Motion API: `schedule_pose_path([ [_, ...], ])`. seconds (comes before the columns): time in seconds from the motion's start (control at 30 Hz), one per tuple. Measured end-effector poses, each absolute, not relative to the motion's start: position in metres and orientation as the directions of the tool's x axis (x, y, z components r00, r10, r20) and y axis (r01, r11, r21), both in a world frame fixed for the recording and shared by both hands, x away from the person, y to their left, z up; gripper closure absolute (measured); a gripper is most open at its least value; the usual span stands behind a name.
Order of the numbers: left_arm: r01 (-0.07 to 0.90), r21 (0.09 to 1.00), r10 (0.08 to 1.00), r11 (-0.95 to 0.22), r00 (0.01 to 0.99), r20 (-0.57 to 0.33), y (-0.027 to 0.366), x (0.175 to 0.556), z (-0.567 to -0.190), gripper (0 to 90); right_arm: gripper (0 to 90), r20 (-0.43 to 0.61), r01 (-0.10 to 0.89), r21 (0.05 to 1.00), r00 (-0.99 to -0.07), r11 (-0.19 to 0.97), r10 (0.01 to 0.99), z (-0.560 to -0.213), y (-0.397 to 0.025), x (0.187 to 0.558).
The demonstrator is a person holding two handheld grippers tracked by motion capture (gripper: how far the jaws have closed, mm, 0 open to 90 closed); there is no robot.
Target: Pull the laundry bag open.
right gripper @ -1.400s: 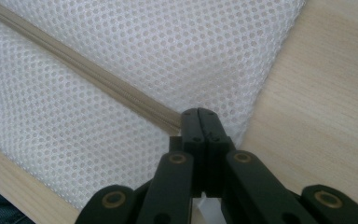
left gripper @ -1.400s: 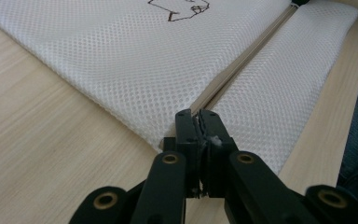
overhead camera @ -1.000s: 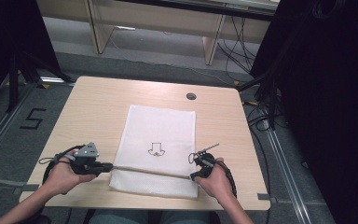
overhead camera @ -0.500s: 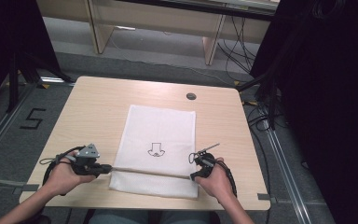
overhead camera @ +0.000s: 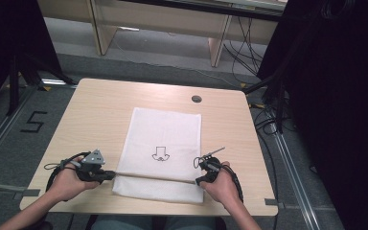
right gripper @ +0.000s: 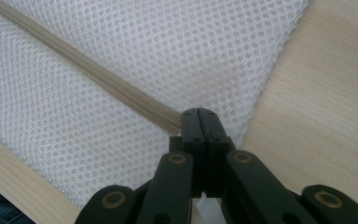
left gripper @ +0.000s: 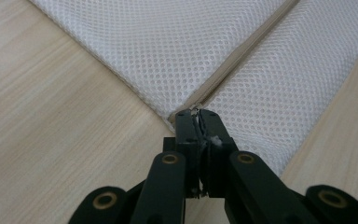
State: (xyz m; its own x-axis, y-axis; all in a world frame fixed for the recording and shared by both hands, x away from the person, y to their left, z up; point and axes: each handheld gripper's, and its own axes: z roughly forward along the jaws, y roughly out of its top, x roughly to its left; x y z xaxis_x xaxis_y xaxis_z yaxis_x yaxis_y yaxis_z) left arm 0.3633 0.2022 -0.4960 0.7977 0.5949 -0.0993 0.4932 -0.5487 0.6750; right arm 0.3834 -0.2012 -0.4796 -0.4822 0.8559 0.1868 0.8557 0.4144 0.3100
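A white mesh bag (overhead camera: 163,151) lies flat in the middle of the worktop (overhead camera: 91,115), its near end close to the near edge, with a small black outline drawing on its top face. A beige zipper (overhead camera: 153,177) runs across the bag near that end, parallel to the near edge. The left hand-held gripper (overhead camera: 109,175) is clenched on the zipper's left end at the bag's left side; in the left gripper view its jaws are pressed together on the zipper end (left gripper: 196,112). The right hand-held gripper (overhead camera: 199,181) is clenched on the zipper's right end beside the bag's right edge, its jaws pressed together over the mesh (right gripper: 121,56).
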Motion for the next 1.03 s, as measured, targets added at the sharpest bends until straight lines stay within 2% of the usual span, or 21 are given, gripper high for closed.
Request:
schedule_pose_path([
  [0.03, 0.494, 0.677, 0.593, -0.546, 0.798, -0.105, 0.203, 0.364, -0.496, 87.0, 90.0, 0.183, 0.839, 0.328, -0.507, 0.434, 0.842, -0.481, -0.202, 0.385],
  [0.1, 0.497, 0.69, 0.597, -0.526, 0.793, -0.116, 0.202, 0.363, -0.497, 86.9, 90.0, 0.182, 0.872, 0.29, -0.454, 0.393, 0.872, -0.479, -0.2, 0.383],
  [0.23, 0.481, 0.689, 0.587, -0.542, 0.803, -0.099, 0.204, 0.362, -0.495, 85.8, 90.0, 0.179, 0.856, 0.305, -0.483, 0.418, 0.857, -0.481, -0.203, 0.385],
  [0.3, 0.51, 0.713, 0.603, -0.481, 0.783, -0.153, 0.206, 0.362, -0.495, 81.8, 90.0, 0.175, 0.839, 0.325, -0.508, 0.437, 0.844, -0.482, -0.203, 0.385],
  [0.33, 0.504, 0.718, 0.594, -0.48, 0.789, -0.157, 0.208, 0.363, -0.494, 79.3, 90.0, 0.185, 0.859, 0.3, -0.479, 0.415, 0.858, -0.48, -0.202, 0.384],
  [0.37, 0.528, 0.724, 0.597, -0.444, 0.777, -0.201, 0.21, 0.363, -0.495, 77.2, 90.0, 0.179, 0.872, 0.278, -0.459, 0.403, 0.87, -0.479, -0.201, 0.383],
  [0.43, 0.539, 0.746, 0.592, -0.391, 0.768, -0.245, 0.213, 0.366, -0.496, 70.6, 90.0, 0.19, 0.842, 0.323, -0.505, 0.432, 0.842, -0.481, -0.203, 0.384],
  [0.5, 0.531, 0.766, 0.612, -0.363, 0.755, -0.233, 0.213, 0.367, -0.496, 65.9, 90.0, 0.191, 0.866, 0.305, -0.462, 0.395, 0.866, -0.479, -0.201, 0.382],
  [0.73, 0.499, 0.816, 0.634, -0.293, 0.74, -0.225, 0.215, 0.372, -0.493, 50.4, 90.0, 0.19, 0.864, 0.307, -0.465, 0.398, 0.864, -0.479, -0.201, 0.381],
  [1.03, 0.514, 0.812, 0.665, -0.277, 0.713, -0.224, 0.218, 0.376, -0.493, 43.7, 89.1, 0.185, 0.869, 0.29, -0.461, 0.4, 0.868, -0.479, -0.201, 0.382],
])
